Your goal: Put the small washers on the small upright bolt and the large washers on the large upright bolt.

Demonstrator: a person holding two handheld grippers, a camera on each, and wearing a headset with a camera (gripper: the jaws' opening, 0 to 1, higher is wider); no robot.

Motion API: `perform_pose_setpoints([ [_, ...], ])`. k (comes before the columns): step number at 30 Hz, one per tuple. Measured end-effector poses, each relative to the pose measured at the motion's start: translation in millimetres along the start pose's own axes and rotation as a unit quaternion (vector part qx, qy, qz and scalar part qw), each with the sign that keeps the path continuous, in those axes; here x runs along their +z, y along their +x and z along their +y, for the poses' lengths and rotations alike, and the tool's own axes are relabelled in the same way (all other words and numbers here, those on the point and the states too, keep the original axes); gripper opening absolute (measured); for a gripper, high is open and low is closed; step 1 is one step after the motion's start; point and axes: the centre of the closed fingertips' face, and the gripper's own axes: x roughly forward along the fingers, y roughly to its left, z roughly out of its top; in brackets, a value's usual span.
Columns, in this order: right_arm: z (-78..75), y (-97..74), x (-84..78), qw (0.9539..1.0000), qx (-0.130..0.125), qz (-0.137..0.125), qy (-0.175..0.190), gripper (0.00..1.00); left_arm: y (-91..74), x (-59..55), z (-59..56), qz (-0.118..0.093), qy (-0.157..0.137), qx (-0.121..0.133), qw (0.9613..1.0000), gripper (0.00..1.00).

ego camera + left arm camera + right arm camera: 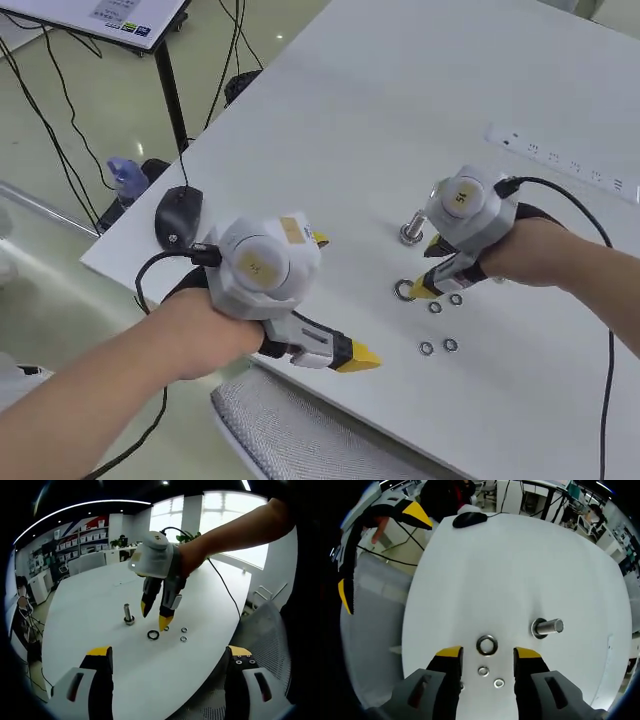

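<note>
The right tongs (488, 655) are held apart and lowered toward the worktop (470, 570). The large washer (487, 645) lies flat just ahead of their tips and between them, not clamped. The left tongs (170, 654) are spread wide with nothing between them, back near the worktop's edge. Four small washers (435, 307) are scattered just beside the large one, and the upright bolt (547, 627) is stood near by on its head. A slip is judged the chief risk: so thin a ring, flat on a smooth surface, may be pushed along rather than gripped, or flicked out as the tips close. The small washers could be knocked aside or scooped up with it. The bolt, balanced on its head, may be toppled if it is struck while a washer is threaded over it. Tan stickers (462, 197) are borne on both housings in the head view, but their marks cannot be read, and no other writing is legible.
</note>
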Motion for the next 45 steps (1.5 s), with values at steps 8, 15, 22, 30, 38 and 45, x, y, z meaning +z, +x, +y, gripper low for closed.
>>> perform_pose_setpoints([
  [8, -4.1, 18.9, -6.3, 1.0, -0.006, 0.003, -0.001, 0.41, -1.6, -1.6, -0.4, 0.005, -0.001, -0.001, 1.0, 0.92],
  [15, 2.1, 30.6, -10.8, 0.9999, -0.004, 0.009, -0.004, 0.41, -2.9, -2.8, -2.3, 0.004, -0.005, -0.001, 1.0, 0.91],
  [22, 4.8, 33.7, -10.3, 0.9999, -0.008, 0.012, -0.005, 0.4, -2.7, -5.4, -5.3, 0.009, -0.001, -0.002, 1.0, 0.91],
  [30, 5.1, 37.5, -11.4, 0.9997, -0.011, 0.019, -0.007, 0.39, -4.5, -10.0, -6.2, 0.015, -0.002, 0.0, 0.9999, 0.9],
  [38, 7.5, 37.4, -10.1, 0.9995, -0.013, 0.027, -0.007, 0.33, -5.3, -12.3, -6.9, 0.016, -0.004, 0.0, 0.9999, 0.89],
  [45, 7.0, 36.6, -13.0, 0.9994, -0.014, 0.03, -0.008, 0.25, -4.3, -11.1, -6.8, 0.015, 0.001, 0.001, 0.9999, 0.89],
])
